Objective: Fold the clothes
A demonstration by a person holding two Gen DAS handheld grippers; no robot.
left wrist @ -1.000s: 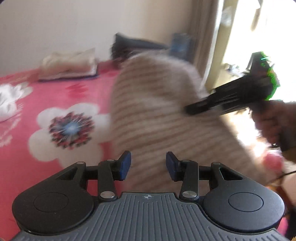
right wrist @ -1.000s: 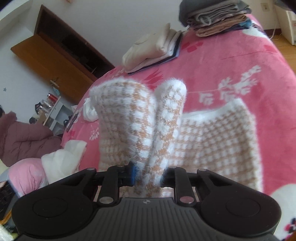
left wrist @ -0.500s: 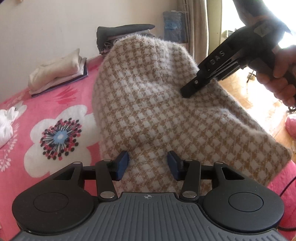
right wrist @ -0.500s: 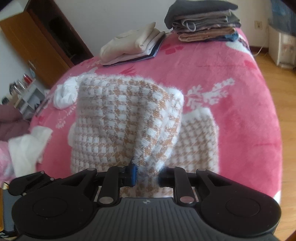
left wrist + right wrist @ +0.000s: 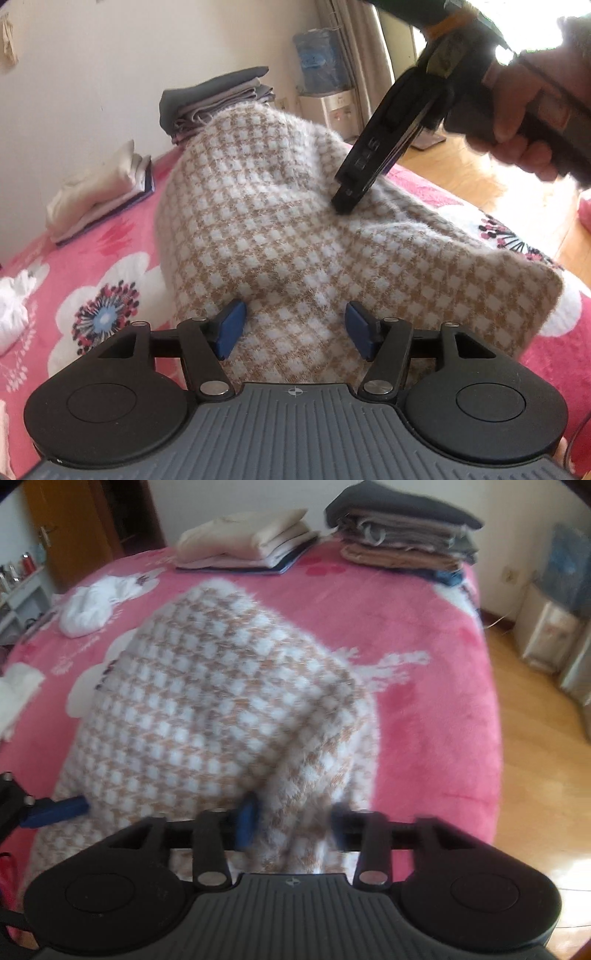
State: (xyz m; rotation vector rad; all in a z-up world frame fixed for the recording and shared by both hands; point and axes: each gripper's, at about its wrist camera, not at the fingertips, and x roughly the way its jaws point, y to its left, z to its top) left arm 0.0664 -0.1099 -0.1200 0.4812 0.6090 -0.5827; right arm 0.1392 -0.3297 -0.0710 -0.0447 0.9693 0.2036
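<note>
A fluffy tan-and-white houndstooth sweater [image 5: 280, 229] lies humped on the pink flowered blanket [image 5: 110, 266]. My left gripper [image 5: 295, 328] is open at the sweater's near edge, and the knit passes between its blue pads [image 5: 231, 328] without being pinched. In the right wrist view the sweater [image 5: 207, 709] is folded over itself. My right gripper [image 5: 293, 823] stands open, a bunched fold of the knit lying between its fingers. The right gripper [image 5: 347, 199] also shows in the left wrist view, held by a hand, its tip against the sweater's top. The left gripper's blue finger [image 5: 55, 808] shows at the left edge.
Two piles of folded clothes sit at the far end of the bed: a cream one [image 5: 251, 535] and a grey-brown one [image 5: 402, 528]. Crumpled white garments [image 5: 88, 605] lie on the left. The bed edge and wooden floor [image 5: 535, 746] are to the right, with a water dispenser [image 5: 328, 99].
The right gripper carried the sweater's fold towards me and its fingers have spread apart from a tight pinch. The left gripper's fingers have widened a little.
</note>
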